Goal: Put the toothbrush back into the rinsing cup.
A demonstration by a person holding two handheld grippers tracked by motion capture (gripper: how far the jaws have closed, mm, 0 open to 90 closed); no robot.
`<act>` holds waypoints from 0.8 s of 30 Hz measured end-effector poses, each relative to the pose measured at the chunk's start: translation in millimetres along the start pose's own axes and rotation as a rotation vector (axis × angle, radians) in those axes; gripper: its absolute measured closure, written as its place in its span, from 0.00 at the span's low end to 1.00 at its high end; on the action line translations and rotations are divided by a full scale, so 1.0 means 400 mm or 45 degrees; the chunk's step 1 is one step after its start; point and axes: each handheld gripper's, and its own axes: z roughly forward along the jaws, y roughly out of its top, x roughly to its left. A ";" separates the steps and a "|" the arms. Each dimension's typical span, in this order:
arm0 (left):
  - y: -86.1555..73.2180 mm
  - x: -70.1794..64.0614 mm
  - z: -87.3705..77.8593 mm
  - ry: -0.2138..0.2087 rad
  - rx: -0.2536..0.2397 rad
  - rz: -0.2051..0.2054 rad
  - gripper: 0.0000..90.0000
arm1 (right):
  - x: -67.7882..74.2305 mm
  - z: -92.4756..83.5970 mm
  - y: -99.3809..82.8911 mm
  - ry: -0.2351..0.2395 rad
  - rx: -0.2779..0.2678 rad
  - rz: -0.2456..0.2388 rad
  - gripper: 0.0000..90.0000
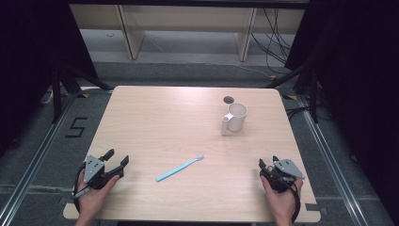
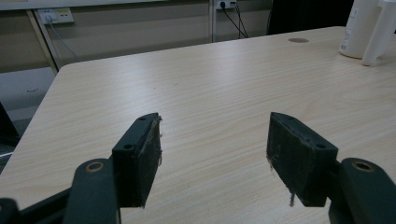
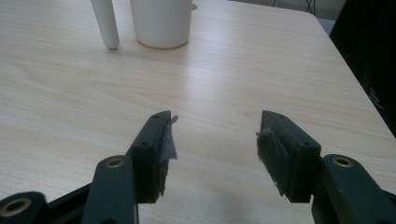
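We look from the high view forward and down on the whole table (image 1: 188, 127), from above its near edge, with floor and shelving beyond. Our left gripper view sits low and close over the tabletop at the near left corner, facing along its own black jaws toward the far right, where the white cup (image 2: 369, 28) stands. Our right gripper view rides just as low at the near right corner, facing the far edge. All three views share the cup (image 3: 161, 21) (image 1: 236, 117) and the wood around it.
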 end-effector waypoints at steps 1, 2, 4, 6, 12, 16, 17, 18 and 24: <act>0.000 0.000 0.000 0.000 0.000 0.000 0.39 | -0.002 -0.001 0.001 -0.014 -0.004 -0.025 0.50; 0.001 -0.001 0.001 0.000 0.010 0.001 0.39 | -0.002 -0.001 0.001 -0.014 -0.004 -0.025 0.50; 0.000 -0.003 0.005 -0.003 0.008 0.002 0.39 | -0.005 0.002 0.000 -0.015 0.003 -0.024 0.50; 0.002 -0.005 0.005 -0.007 0.031 0.007 0.39 | -0.003 0.002 0.001 -0.006 -0.001 -0.004 0.50; 0.004 -0.008 0.010 -0.068 0.074 -0.013 0.39 | -0.009 0.006 0.002 0.012 0.023 0.003 0.50; 0.013 -0.014 0.010 -0.088 0.121 -0.013 0.39 | -0.005 0.006 0.004 0.003 0.057 0.029 0.50; 0.021 -0.017 0.007 -0.092 0.146 -0.011 0.39 | -0.011 0.009 0.005 0.016 0.054 0.007 0.50; 0.036 -0.025 0.009 -0.115 0.157 -0.007 0.40 | -0.011 0.012 0.005 0.019 0.069 0.015 0.50; 0.078 -0.053 0.024 -0.186 0.229 0.021 0.40 | -0.020 0.013 0.005 -0.007 0.058 -0.009 0.50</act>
